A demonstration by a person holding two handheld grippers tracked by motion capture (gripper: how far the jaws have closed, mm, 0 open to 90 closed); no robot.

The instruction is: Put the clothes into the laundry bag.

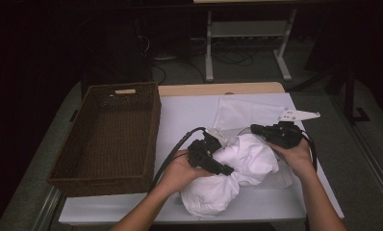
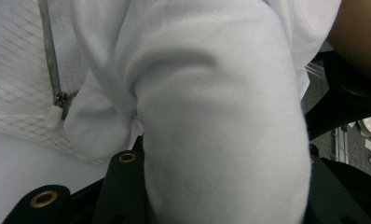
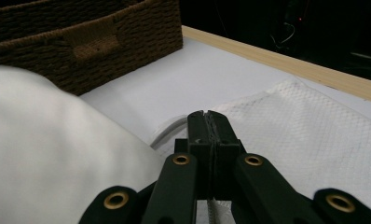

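Observation:
A bulky white garment (image 1: 249, 159) lies bunched on the table near its front edge. My left gripper (image 1: 222, 168) is shut on this garment (image 2: 221, 121), whose cloth fills the gap between the jaws. A white mesh bag (image 1: 242, 113) with a zipper pull (image 2: 54, 113) lies flat behind and under the bundle. At the right side of the bundle, my right gripper (image 1: 255, 129) points left. Its jaws (image 3: 207, 119) are pressed together, with a thin strip of the mesh bag's (image 3: 309, 140) edge pinched low between them. The garment (image 3: 44, 158) bulges at the left of the right gripper view.
A deep brown wicker basket (image 1: 108, 130) stands empty on the left half of the table. The white tabletop (image 1: 185, 115) has a wooden far edge (image 1: 218, 89). Beyond it are a dark floor, cables and a white desk frame (image 1: 247, 29).

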